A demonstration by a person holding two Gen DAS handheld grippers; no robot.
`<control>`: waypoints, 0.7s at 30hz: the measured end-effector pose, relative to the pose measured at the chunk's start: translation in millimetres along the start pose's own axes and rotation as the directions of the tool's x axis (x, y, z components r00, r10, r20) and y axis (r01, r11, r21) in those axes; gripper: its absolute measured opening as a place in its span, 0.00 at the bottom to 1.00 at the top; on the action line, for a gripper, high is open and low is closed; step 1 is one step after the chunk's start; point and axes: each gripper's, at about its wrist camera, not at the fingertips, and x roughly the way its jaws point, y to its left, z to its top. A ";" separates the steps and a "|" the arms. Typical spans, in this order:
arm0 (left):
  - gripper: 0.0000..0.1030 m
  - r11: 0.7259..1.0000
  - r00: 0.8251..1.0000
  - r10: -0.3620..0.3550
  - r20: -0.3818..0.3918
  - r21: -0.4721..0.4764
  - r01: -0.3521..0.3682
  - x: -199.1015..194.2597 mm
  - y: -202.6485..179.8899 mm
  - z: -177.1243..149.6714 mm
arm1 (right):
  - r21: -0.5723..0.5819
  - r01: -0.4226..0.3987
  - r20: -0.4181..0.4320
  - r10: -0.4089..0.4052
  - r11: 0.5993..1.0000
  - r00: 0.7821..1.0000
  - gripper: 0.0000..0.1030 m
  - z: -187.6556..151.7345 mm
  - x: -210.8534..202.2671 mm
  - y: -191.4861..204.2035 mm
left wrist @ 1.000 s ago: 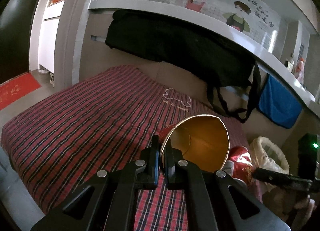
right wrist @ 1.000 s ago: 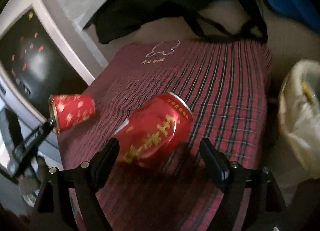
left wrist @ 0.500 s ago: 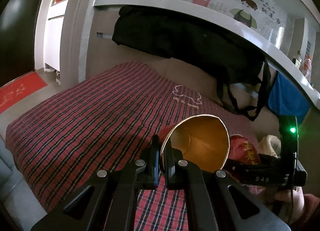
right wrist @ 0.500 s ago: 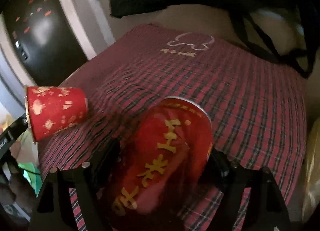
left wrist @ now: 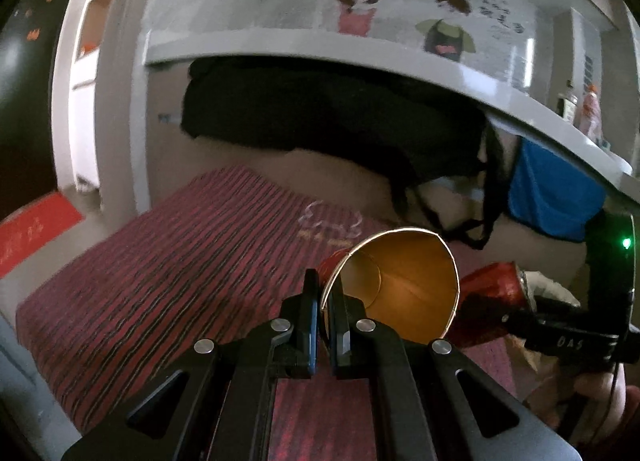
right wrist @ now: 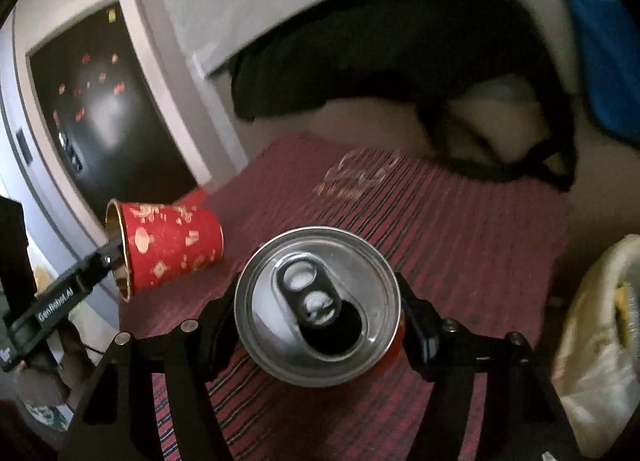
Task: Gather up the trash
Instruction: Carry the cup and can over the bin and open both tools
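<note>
The left gripper (left wrist: 325,293) pinches the paper cup's (left wrist: 404,289) rim; the right gripper's (right wrist: 318,307) fingers have just been closing and now clamp the can (right wrist: 318,307) between them — both above the plaid bed (right wrist: 460,229).

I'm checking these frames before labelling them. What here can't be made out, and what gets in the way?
- Can label: right wrist view shows only its top; in the left wrist view the cup covers part of it.
- Trash bag contents: cut by the right edge, blurred.
- Cloth emblem: motion blur in both views.
- Shelf bottles: too small.
</note>
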 end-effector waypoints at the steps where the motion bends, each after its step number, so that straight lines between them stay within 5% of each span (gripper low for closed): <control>1: 0.04 1.000 1.000 -0.002 0.011 0.013 0.002 -0.3 -8.8 4.0 | 0.013 0.001 0.036 -0.002 1.000 0.999 0.63 5.9 -12.4 -8.7; 10: 0.04 0.983 0.986 -0.137 0.094 0.136 0.124 15.3 -119.3 36.4 | 0.052 0.087 0.229 -0.096 0.995 0.969 0.63 35.5 -105.9 -76.5; 21: 0.04 0.903 0.919 -0.391 -0.045 0.174 0.392 77.6 -266.5 4.6 | 0.167 0.355 0.252 -0.388 0.920 0.887 0.63 -2.6 -204.9 -179.9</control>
